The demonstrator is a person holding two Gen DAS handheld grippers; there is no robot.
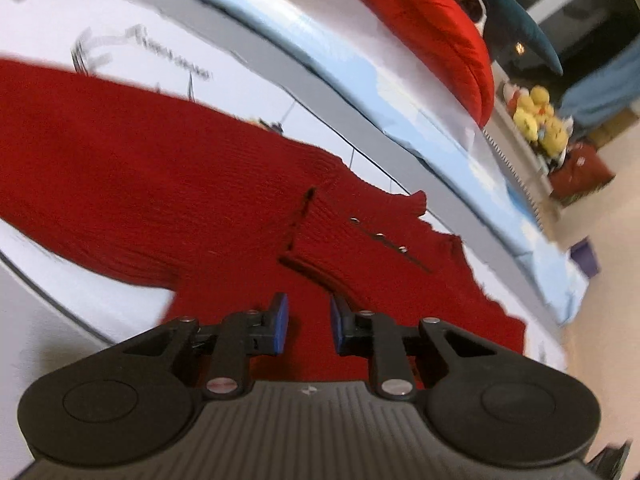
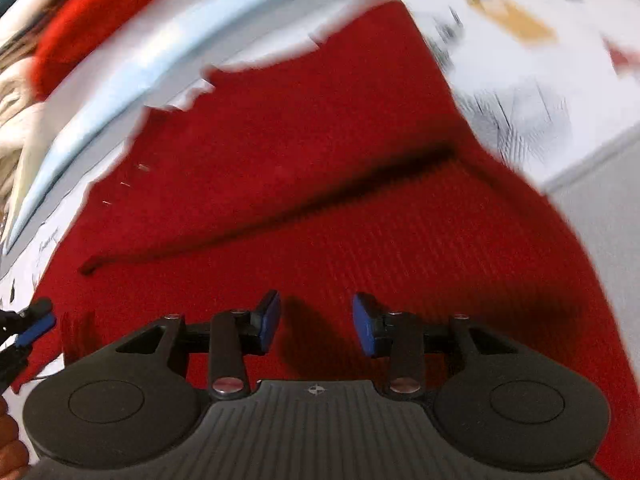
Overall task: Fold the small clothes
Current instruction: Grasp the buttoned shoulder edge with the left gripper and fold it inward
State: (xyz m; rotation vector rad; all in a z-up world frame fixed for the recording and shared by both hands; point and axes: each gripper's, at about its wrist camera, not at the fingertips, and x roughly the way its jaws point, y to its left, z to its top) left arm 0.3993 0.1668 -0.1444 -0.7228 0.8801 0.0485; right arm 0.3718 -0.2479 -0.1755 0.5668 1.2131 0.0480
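My left gripper [image 1: 307,322] and right gripper [image 2: 316,322] hover parted, empty, over the red ribbed knit sweater [image 1: 160,184], probably seeking edges.

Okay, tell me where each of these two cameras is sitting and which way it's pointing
Left wrist: on the left gripper, looking along its open fingers over the red knit sweater, toward yellow plush toys.
Right wrist: on the right gripper, looking along its open fingers, close above the sweater; the left gripper's fingertip shows at the left edge.
Shared: the sweater, its buttons, and the white printed surface under it.
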